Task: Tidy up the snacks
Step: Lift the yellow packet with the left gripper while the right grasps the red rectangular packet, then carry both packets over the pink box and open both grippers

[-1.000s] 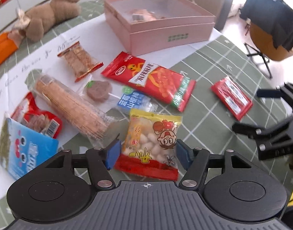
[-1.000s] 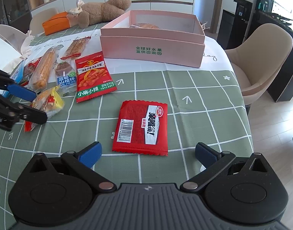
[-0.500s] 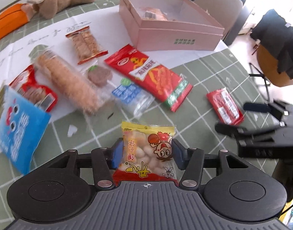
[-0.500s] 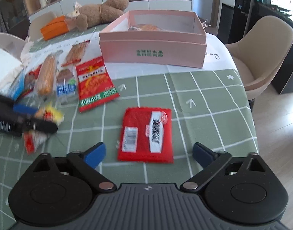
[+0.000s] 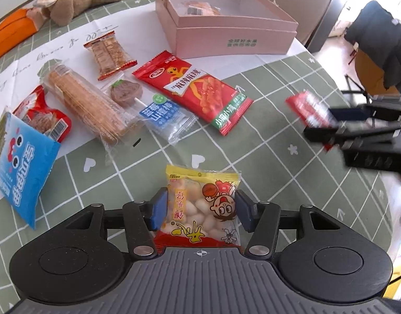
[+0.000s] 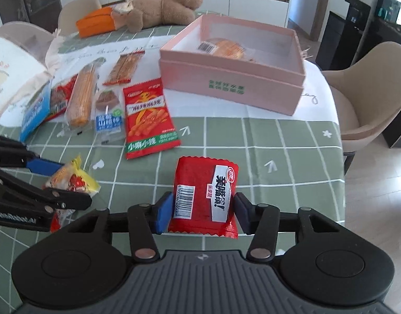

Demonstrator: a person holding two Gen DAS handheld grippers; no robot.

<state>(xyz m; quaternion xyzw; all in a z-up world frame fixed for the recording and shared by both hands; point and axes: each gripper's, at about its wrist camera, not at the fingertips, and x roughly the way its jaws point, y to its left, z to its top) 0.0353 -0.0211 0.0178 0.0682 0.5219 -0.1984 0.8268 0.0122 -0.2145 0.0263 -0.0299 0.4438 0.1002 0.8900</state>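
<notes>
Red snack packet is clamped in the right gripper, whose jaws have just been closing, near the table's front edge; the left gripper grips the yellow candy bag. Advise carrying both level to the pink box at the far edge and releasing inside. Green checked cloth, beige chairs around.
</notes>
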